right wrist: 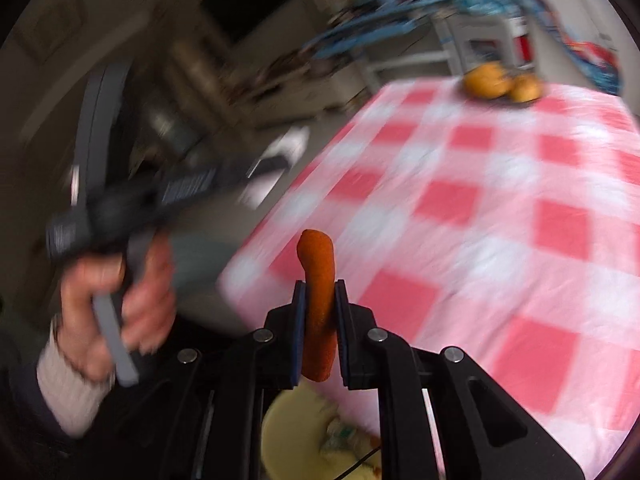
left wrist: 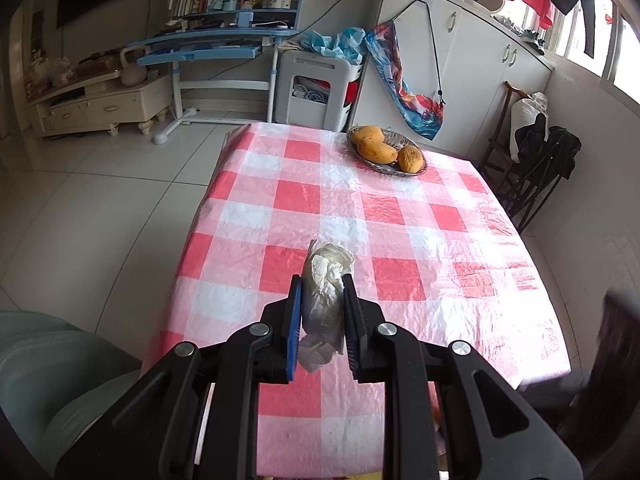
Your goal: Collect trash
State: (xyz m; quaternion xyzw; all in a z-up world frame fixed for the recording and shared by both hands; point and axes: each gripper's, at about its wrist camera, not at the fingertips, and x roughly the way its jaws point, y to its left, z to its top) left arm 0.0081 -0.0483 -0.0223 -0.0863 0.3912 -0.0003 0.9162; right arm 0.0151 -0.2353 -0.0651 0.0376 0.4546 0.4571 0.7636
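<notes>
My left gripper is shut on a crumpled white tissue, held above the near part of the red-and-white checked tablecloth. In the right wrist view, my right gripper is shut on a long orange peel that sticks out past its fingertips, over the table's near left corner. Below that gripper sits a pale yellow bin with scraps inside, partly hidden by the gripper body. A person's hand holds the other gripper's handle at the left, blurred.
A glass bowl of mangoes stands at the table's far side. Dark chairs flank the right edge; a grey-green seat sits near left. White tiled floor lies left of the table, with a blue desk beyond.
</notes>
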